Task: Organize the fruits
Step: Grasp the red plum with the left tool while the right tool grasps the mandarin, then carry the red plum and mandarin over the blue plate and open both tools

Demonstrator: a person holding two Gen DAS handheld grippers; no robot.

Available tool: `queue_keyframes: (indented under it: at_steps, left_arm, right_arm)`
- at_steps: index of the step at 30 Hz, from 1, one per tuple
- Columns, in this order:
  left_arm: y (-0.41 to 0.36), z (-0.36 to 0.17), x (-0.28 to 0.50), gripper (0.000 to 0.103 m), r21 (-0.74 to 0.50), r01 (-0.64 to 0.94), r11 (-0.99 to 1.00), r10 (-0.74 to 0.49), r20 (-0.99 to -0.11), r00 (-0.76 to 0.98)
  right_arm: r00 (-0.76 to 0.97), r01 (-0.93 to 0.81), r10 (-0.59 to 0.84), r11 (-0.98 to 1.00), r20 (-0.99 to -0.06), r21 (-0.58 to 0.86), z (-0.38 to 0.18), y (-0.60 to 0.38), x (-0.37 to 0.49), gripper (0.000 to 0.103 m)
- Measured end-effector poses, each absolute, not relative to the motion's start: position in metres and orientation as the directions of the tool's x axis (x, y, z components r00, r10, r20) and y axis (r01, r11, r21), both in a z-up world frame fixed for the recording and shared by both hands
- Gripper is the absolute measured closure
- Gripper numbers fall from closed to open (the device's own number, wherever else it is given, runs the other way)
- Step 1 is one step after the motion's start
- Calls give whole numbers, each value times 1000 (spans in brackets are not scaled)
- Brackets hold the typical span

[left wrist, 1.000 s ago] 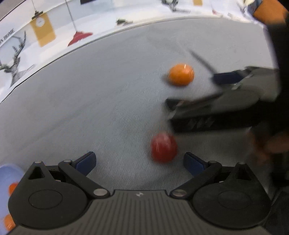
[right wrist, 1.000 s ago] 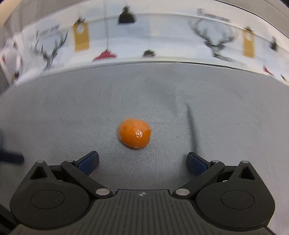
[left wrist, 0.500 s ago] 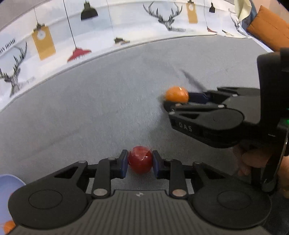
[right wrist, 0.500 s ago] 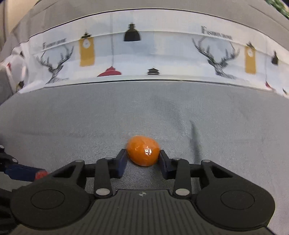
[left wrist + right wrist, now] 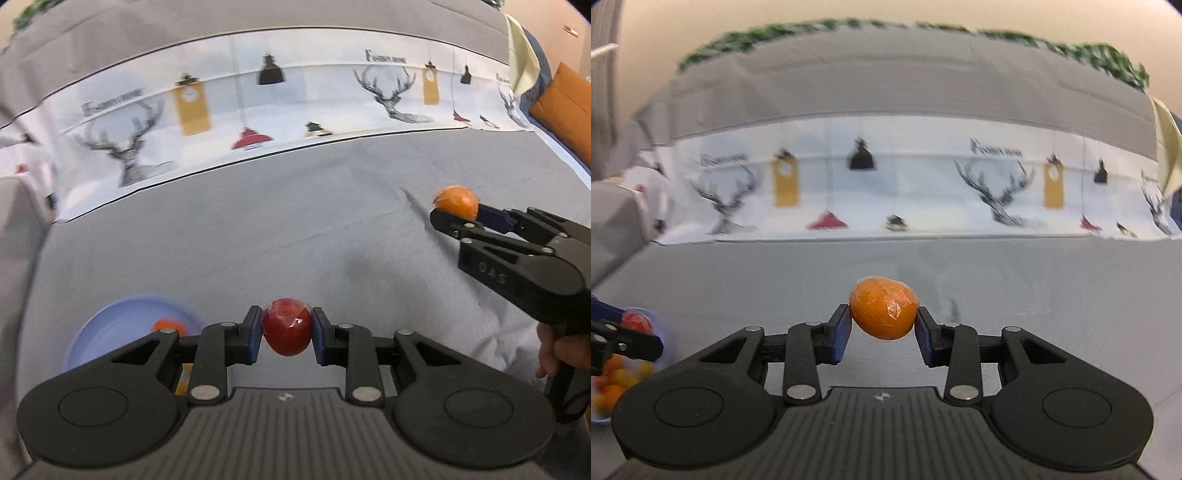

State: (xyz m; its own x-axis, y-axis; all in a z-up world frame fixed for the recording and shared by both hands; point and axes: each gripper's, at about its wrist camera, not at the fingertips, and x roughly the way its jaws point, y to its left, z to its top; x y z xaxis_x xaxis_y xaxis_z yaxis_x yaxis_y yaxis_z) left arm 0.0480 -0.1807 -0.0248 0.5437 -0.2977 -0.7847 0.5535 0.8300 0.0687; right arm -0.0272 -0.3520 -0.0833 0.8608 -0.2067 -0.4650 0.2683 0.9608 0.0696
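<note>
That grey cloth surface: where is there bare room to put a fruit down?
The grey cloth lies bare from the deer-print white fabric down to both grippers' fingers. It is crowded only at the near left, where the pale blue bowl already holds small orange fruits.

1. A grey cloth [image 5: 258,229] covers the table across the middle of both views.
2. A white printed sheet [image 5: 923,192] with antlered deer heads, hanging lamps and yellow tags runs along the table's far edge, from 10 to 2 o'clock.
3. A grey cushioned back [image 5: 886,88] rises behind it at 12 o'clock.
4. An orange cushion [image 5: 565,107] sits at 2 o'clock in the left view.
5. Blurred green foliage [image 5: 1100,59] tops the back.
</note>
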Motion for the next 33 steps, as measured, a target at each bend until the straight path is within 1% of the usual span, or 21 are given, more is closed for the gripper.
queue_keyframes:
  at_steps: [8, 15, 19, 23, 33]
  left_arm:
    - [-104, 12, -7, 72, 67, 480, 875, -239, -803, 547]
    - [-42, 28, -49, 72, 78, 414, 907, -190, -801, 567]
    - [-13, 30, -68, 72, 110, 376, 920, -149, -789, 596]
    - [9, 29, -80, 72, 110, 340, 934, -129, -783, 609]
    - [29, 33, -88, 72, 63, 298, 952, -144, -769, 623]
  right_arm:
    - [897, 75, -11, 989, -441, 128, -27, -265, -82, 64]
    - [878, -48, 113, 988, -466, 150, -4, -194, -126, 64]
    - [859, -93, 145, 987, -491, 128, -2, -162, -146, 64]
    - [843, -128, 155, 988, -515, 89, -2, -138, -156, 64]
    - [837, -180, 161, 984, -523, 15, 4, -115, -163, 64]
